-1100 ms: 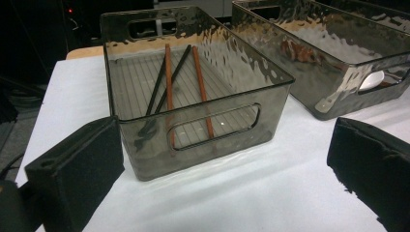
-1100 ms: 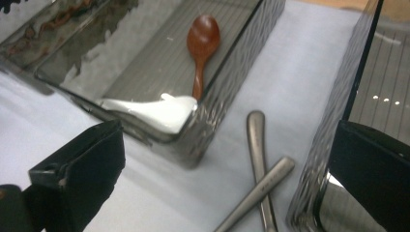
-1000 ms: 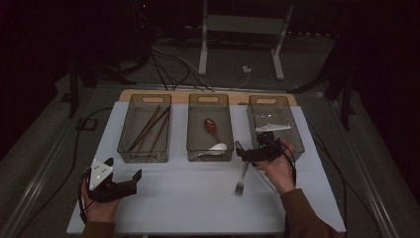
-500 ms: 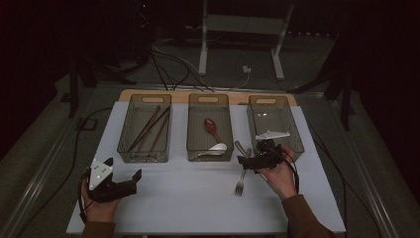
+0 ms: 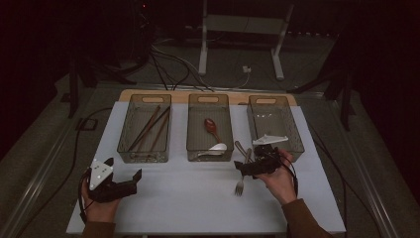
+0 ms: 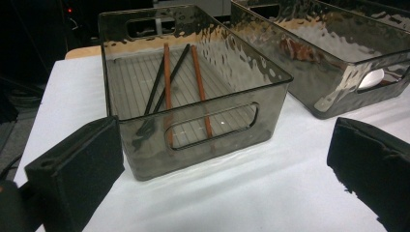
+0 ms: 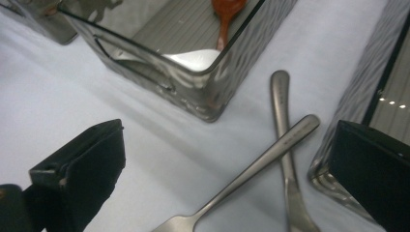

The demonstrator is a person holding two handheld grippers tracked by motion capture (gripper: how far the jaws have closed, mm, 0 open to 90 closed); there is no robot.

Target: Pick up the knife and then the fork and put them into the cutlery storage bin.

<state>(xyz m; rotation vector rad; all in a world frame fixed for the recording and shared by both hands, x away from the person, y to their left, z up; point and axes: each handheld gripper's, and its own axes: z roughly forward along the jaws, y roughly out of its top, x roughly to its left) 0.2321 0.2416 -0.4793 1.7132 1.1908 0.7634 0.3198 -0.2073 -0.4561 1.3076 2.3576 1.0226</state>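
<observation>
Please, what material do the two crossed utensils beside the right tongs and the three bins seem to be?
The crossed utensils look like brushed metal, probably steel: grey with a dull sheen. The bins look like smoky clear plastic with rippled walls: the chopsticks show through.

No text, label, brand, number or sign can be read anywhere. The fork handle (image 7: 270, 152) seen in the right gripper view bears a faint stamped mark, too small and blurred to make out.
</observation>
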